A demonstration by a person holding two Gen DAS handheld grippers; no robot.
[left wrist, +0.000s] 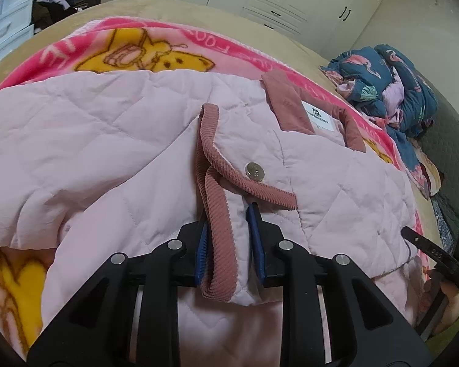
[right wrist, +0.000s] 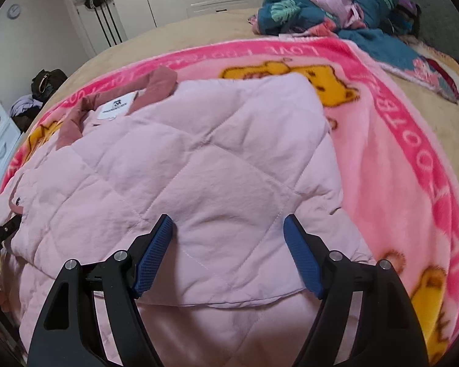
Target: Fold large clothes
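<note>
The left gripper (left wrist: 228,229) has its fingers clamped on the pink jacket's (left wrist: 91,140) corduroy-trimmed cuff (left wrist: 217,238), laying the sleeve across for folding, while the right gripper's (right wrist: 228,238) fingers stand apart above the quilted fabric on the bed (right wrist: 199,33).

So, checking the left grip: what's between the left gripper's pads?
The pink jacket's corduroy-trimmed cuff sits between the left gripper's pads, per left wrist view.

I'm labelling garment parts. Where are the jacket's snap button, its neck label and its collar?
snap button (left wrist: 254,172), left wrist view, centre of the metal disc.
neck label (left wrist: 319,115), left wrist view, middle of the white patch.
collar (right wrist: 161,82), right wrist view, dusty-pink corduroy flap.
</note>
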